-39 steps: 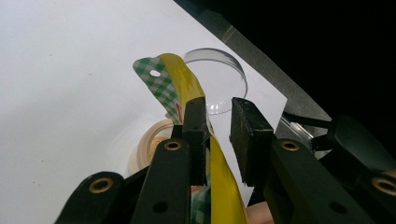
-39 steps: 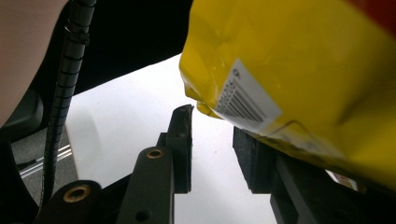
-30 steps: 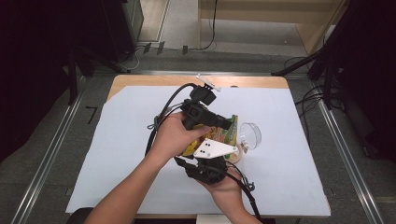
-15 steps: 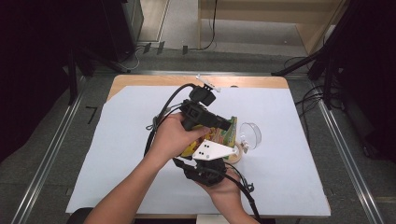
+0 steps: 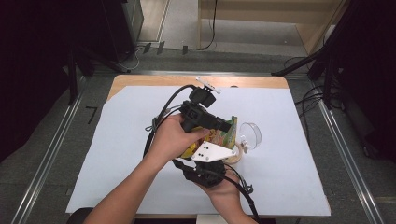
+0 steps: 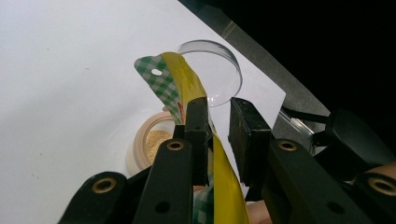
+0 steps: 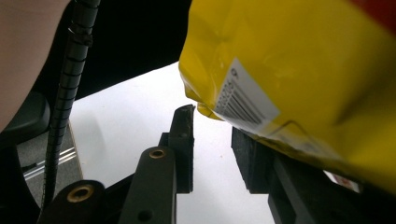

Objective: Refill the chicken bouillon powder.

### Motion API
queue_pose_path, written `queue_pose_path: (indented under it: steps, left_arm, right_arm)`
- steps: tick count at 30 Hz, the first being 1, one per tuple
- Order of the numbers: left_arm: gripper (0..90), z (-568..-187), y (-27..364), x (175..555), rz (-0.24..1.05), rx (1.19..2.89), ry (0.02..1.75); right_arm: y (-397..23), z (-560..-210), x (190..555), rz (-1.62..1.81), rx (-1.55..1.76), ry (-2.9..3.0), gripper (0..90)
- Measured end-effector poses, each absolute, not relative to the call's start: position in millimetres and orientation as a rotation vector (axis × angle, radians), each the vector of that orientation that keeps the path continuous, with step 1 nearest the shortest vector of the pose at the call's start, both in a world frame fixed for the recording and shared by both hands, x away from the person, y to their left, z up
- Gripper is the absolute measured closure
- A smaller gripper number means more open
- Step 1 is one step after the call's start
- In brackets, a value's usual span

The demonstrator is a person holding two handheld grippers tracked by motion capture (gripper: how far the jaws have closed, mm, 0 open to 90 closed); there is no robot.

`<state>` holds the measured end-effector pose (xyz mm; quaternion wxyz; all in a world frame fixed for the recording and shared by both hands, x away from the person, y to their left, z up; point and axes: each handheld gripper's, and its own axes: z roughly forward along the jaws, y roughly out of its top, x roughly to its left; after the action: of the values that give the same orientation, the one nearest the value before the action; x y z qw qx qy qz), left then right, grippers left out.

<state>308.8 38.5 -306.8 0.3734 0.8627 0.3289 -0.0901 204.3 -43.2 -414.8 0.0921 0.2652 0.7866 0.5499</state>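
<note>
Left gripper view: my left gripper (image 6: 217, 135) clamps the yellow packet (image 6: 187, 81) above the grain-filled cup (image 6: 152, 144); right gripper (image 7: 212, 154) below, jaws apart, gripping nothing. Pouring seemingly unfinished.

Both forearms come in from the bottom, hands close together mid-worktop. Left claw (image 5: 223, 125) sits just above the right claw (image 5: 212, 156), each with jaws only partly apart.

A yellow packet (image 6: 187, 84) with a green-checked top is hanging tilted over a small tan cup (image 6: 148, 142) holding beige grains.
</note>
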Motion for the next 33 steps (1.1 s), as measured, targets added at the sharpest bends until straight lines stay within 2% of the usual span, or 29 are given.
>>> queue_pose_path:
  steps: [17, 33]
  left_arm:
    - [77.8, -310, 43, 311, -0.253, 2.22, 0.857]
    - [80.5, -318, 53, 306, -0.261, 2.28, 0.812]
  right_arm:
    - [-42, -415, 204, 1.608, 0.761, 2.363, 70.5]
    - [-36, -428, 202, 1.644, 0.724, 2.421, 60.7]
